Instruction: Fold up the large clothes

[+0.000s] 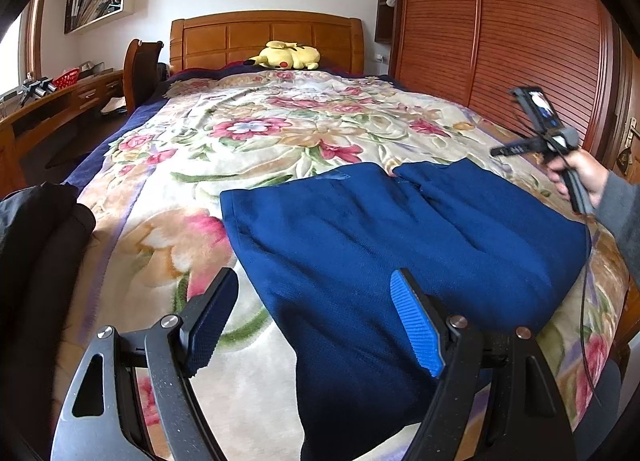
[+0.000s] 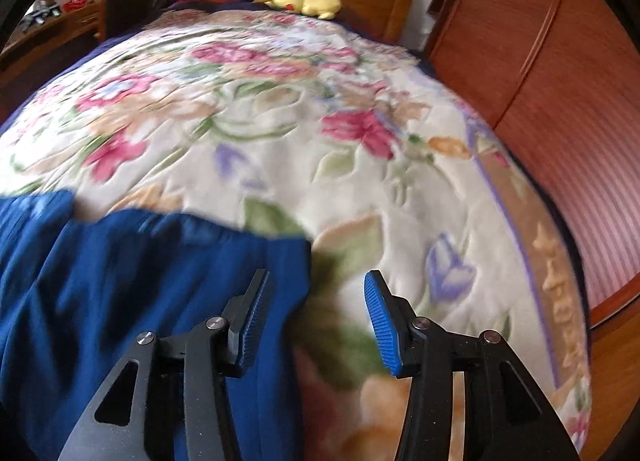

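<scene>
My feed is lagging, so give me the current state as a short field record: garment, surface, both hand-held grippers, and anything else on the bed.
garment: blue garment, lying spread on the bed, not held
surface: floral blanket covering the bed
left hand-held gripper: open, above the garment's near left edge
right hand-held gripper: open, above the garment's right edge, image blurred
other on bed: yellow plush toy by the headboard
left edge: dark clothing

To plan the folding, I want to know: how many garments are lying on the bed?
2 visible: a blue garment spread on the floral blanket at the near end, and a dark garment at the bed's left edge. Others may be out of view.
</scene>
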`<state>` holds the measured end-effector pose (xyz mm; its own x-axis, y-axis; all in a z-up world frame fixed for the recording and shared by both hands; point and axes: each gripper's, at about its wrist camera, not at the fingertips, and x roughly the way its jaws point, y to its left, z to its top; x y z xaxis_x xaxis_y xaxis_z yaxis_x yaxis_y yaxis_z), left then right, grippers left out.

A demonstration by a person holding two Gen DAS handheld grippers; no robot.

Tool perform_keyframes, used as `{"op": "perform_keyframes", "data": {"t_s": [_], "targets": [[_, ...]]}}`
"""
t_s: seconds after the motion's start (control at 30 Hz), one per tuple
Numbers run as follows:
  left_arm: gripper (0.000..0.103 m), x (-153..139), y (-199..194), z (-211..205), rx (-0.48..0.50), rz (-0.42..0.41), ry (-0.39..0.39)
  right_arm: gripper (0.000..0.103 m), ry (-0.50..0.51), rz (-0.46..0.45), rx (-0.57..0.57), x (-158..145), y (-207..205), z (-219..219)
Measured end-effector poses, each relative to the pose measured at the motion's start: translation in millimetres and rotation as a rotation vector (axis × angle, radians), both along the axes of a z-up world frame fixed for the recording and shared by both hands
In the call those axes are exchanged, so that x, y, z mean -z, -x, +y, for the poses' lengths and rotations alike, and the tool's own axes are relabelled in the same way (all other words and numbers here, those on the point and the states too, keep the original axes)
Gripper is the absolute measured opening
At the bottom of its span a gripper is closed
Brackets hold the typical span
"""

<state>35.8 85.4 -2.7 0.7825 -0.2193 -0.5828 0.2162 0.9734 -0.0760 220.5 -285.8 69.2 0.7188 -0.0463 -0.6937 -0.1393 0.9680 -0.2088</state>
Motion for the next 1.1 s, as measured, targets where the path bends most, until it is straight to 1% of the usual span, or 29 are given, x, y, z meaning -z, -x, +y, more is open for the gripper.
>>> {"op": "perform_keyframes", "data": {"t_s": [0.13, 0.33, 0.5, 0.57, 0.67, 0.73, 0.83, 1.03, 1.07, 1.1], "targets": [[0.079, -1, 1, 0, 0.004, -0.004, 0.005, 0.050, -0.052, 0.031, -0.076, 8, 45, -17], [0.079, -2, 2, 0, 0.010, -0.006, 0.010, 0.050, -0.118, 0.068, -0.124, 11, 108, -48], [0.079, -2, 4, 0, 0.008, -0.006, 0.006, 0.050, -0.134, 0.073, -0.136, 8, 146, -50], [0.079, -2, 6, 1, 0.008, -0.005, 0.007, 0.050, -0.147, 0.074, -0.122, 10, 151, -56], [0.079, 0, 12, 1, 0.006, -0.003, -0.013, 0.051, -0.159, 0.103, -0.075, 14, 163, -63], [0.079, 0, 18, 2, 0.008, -0.010, -0.024, 0.051, -0.180, 0.126, -0.080, 18, 165, -66], [0.079, 1, 27, 5, 0.004, -0.012, -0.018, 0.051, -0.203, 0.147, -0.075, 23, 166, -70], [0.079, 11, 36, 11, -0.015, 0.007, -0.003, 0.051, -0.264, 0.158, -0.085, 32, 158, -78], [0.079, 12, 38, 12, -0.017, 0.010, 0.000, 0.049, -0.269, 0.154, -0.088, 32, 160, -78], [0.079, 14, 39, 12, -0.019, 0.013, 0.002, 0.043, -0.278, 0.152, -0.099, 32, 165, -77]]}}
